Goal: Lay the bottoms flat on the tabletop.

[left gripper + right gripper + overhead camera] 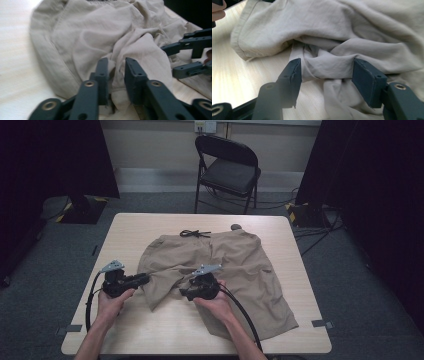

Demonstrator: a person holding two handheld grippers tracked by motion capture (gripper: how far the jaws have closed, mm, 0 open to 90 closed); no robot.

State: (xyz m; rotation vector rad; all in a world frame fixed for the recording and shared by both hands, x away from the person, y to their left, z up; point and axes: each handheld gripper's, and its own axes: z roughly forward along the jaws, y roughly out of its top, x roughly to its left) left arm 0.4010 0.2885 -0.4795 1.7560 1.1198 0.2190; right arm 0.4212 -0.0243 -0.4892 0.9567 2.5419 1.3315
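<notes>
A pair of crumpled khaki cotton shorts (220, 270) is being spread across the middle of the pale wooden bench (150, 330). At the left leg hem of the shorts, a fold is being pinched between the nearly closed jaws of the left gripper (116, 75). Near the crotch of the shorts, the right gripper (325, 77) is being held with jaws apart around a bunched ridge. Judged from this, a grasp is being set up; closing the right jaws is called for next.

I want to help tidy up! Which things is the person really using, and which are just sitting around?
Being used:
- crumpled beige cloth shorts
- left hand-held gripper, nearly shut on a fold of the shorts
- right hand-held gripper, open around a fold

Just sitting around:
- black drawstring at the waistband
- black folding chair
- light wooden table, only holding things up
</notes>
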